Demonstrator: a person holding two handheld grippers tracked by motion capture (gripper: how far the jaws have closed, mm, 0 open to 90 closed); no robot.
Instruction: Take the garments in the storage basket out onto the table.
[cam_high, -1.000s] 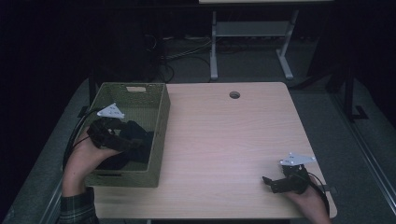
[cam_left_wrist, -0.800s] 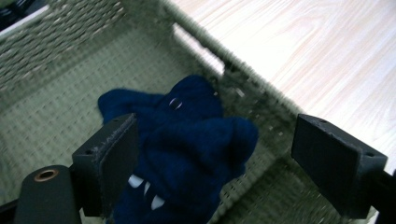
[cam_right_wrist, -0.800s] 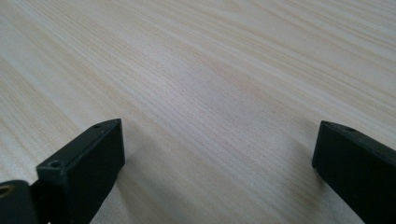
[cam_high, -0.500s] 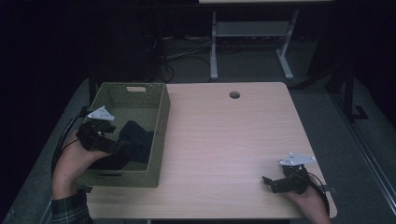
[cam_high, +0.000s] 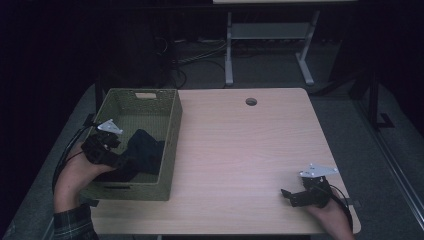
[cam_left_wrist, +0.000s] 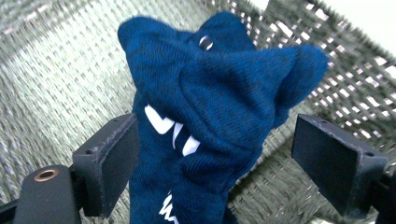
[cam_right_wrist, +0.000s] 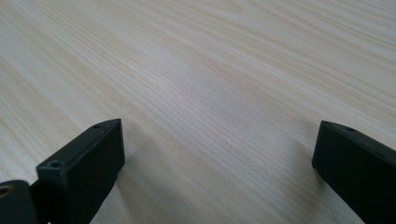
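Basket (cam_high: 172, 131), green woven, sits at the table's (cam_high: 250, 165) left edge, long side running away from the person. One thing inside: a dark blue cloth (cam_high: 142, 152), bunched in the near half of the basket, against the right wall. Far half of the basket floor is bare weave.

Left gripper view: cloth (cam_left_wrist: 219, 116) stands up in a lump between the two jaws, white print showing on its folds, a small white-ringed hole near its top. Basket wall (cam_left_wrist: 355, 70) behind it. The near-left jaw lies against the cloth; the right jaw stands well clear of it. Left gripper (cam_high: 117, 159) is spread wide, not clamped on anything, reaching over the basket's left rim from the person's hand (cam_high: 75, 172).

Right gripper (cam_high: 292, 196) rests low at the table's near right corner, well apart from the basket. Right gripper view: jaws parted wide over bare wood (cam_right_wrist: 210, 93), nothing between them.

Against half a second ago: left gripper sits a little lower and nearer the person's side of the basket. Cloth, basket and right gripper lie as they did.
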